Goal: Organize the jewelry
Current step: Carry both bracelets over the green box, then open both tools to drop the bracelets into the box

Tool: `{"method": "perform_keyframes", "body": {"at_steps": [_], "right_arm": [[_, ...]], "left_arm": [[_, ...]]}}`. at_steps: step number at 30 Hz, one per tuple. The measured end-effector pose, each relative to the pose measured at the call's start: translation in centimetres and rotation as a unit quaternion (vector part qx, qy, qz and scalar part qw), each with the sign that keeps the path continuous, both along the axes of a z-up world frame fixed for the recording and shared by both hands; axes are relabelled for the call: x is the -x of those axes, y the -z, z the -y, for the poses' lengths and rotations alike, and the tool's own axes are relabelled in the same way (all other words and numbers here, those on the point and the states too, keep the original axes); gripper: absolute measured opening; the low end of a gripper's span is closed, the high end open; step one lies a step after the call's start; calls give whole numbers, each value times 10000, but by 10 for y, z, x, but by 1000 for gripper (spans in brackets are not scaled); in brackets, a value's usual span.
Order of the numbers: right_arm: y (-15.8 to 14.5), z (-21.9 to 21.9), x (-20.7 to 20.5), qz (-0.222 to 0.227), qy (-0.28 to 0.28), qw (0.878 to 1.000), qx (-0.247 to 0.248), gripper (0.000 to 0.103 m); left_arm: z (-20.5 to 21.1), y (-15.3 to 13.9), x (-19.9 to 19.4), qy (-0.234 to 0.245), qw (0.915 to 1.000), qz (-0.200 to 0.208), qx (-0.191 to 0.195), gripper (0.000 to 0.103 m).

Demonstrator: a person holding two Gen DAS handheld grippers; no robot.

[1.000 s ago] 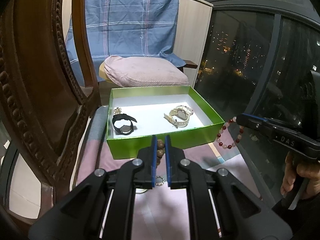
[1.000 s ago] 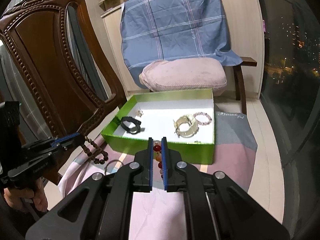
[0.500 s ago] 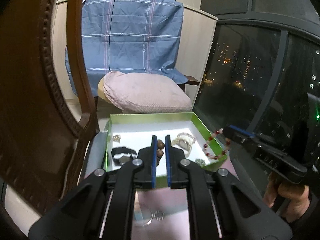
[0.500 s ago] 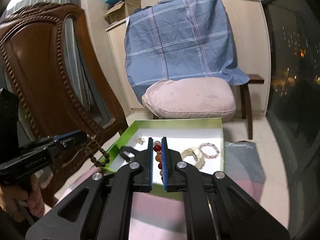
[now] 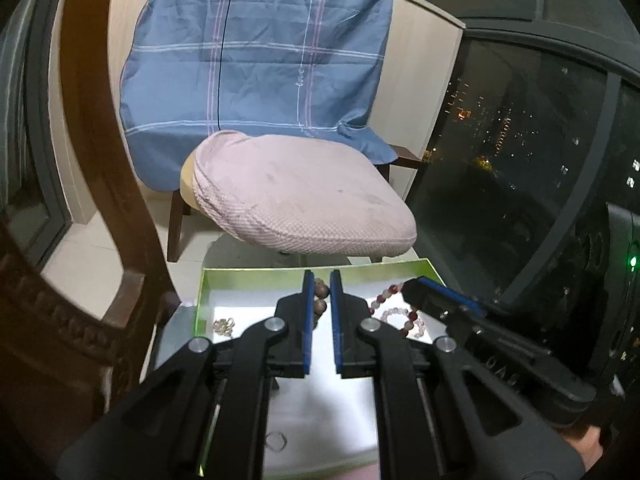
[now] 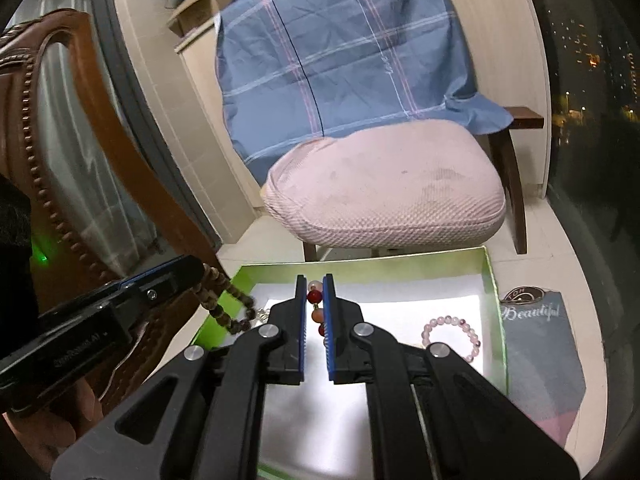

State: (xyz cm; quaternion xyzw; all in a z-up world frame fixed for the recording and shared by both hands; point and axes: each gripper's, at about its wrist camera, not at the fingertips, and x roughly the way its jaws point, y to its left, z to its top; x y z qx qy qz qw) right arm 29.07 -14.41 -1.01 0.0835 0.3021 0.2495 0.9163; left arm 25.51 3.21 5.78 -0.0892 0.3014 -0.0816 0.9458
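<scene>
Above the green box (image 6: 494, 280), left gripper (image 5: 321, 280) clamped on brown bead bracelet (image 5: 321, 298), right gripper (image 6: 315, 283) clamped on red-and-pink bead bracelet (image 6: 315, 296).

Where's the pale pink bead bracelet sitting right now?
In the right wrist view, the pale pink bead bracelet lies flat on the white floor of the green box, near its right wall, just right of the right gripper.

The left hand-held gripper (image 5: 321, 285) blocks most of the green box (image 5: 256, 274) floor, and its brown bead bracelet (image 5: 321, 298) drops out of sight behind the fingers. A small gold piece (image 5: 224, 324) is too tiny to identify. The pink bead bracelet (image 6: 452, 336) is partly cut by the right hand-held gripper (image 6: 315, 292).
</scene>
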Motion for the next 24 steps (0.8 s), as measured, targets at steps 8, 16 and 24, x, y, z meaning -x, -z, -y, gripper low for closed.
{"method": "perform_keyframes", "body": {"at_steps": [8,16,24], "right_arm": [[-21,28,15,579,798,9925,-716,94],[-76,90,112,1739,1009,9715,-1256,100],[-46,88,200,1623,931,9823,-112,100]], "left_arm": [[-23,-44,31,-640,9949,750,222,95],[-35,-104,134,-721,9816,1766,-64,99],[-38,-14,199,-952,9904,853,-518,99]]}}
